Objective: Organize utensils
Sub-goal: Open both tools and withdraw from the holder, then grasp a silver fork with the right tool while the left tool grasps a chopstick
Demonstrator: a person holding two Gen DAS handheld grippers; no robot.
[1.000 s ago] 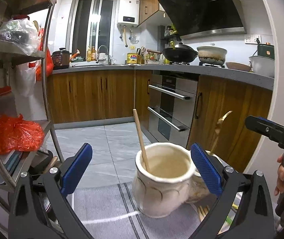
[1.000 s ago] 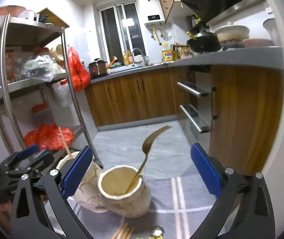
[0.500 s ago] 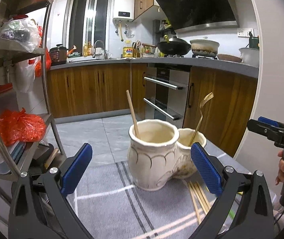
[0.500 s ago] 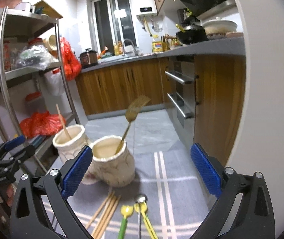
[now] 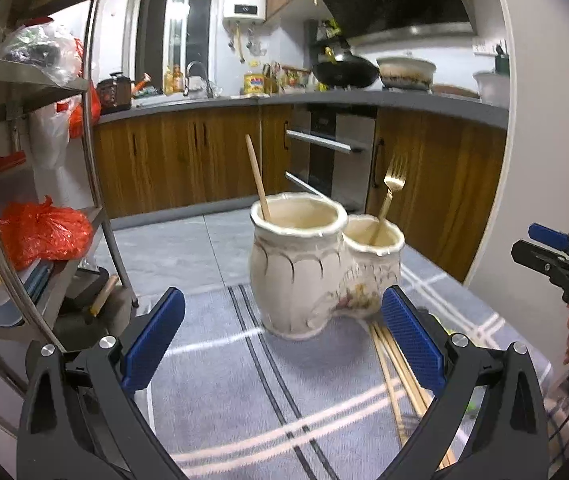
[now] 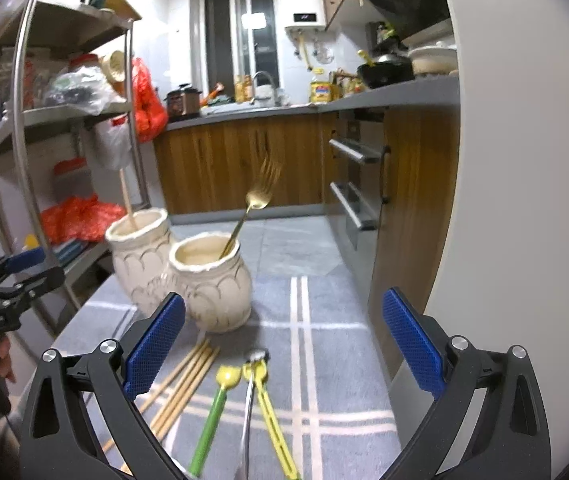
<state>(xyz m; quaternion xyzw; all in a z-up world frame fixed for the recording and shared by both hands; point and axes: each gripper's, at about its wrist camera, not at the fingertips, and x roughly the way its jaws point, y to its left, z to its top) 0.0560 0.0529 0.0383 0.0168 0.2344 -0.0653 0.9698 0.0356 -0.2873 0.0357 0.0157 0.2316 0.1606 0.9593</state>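
Note:
Two joined cream ceramic jars stand on a grey striped cloth. The taller jar [image 5: 296, 264] [image 6: 140, 252] holds one wooden chopstick [image 5: 257, 178]. The shorter jar [image 5: 372, 264] [image 6: 212, 280] holds a gold fork [image 5: 390, 192] [image 6: 254, 200]. Several wooden chopsticks [image 6: 182, 384] [image 5: 396, 376], a green-handled spoon [image 6: 214, 408], a yellow-handled utensil [image 6: 268, 404] and a metal spoon [image 6: 250, 396] lie on the cloth in front of the jars. My left gripper [image 5: 282, 348] is open and empty, short of the jars. My right gripper [image 6: 282, 348] is open and empty above the loose utensils.
A metal shelf rack [image 5: 24, 160] with red bags stands left of the table. A white wall [image 6: 496, 200] rises at the table's right edge. Kitchen cabinets [image 5: 188, 164] and an oven lie beyond. The striped cloth [image 5: 244, 400] covers the table.
Both grippers have pulled back and up from the jars, which now look farther away. The loose utensils on the cloth have come into the right wrist view. Both stay open.

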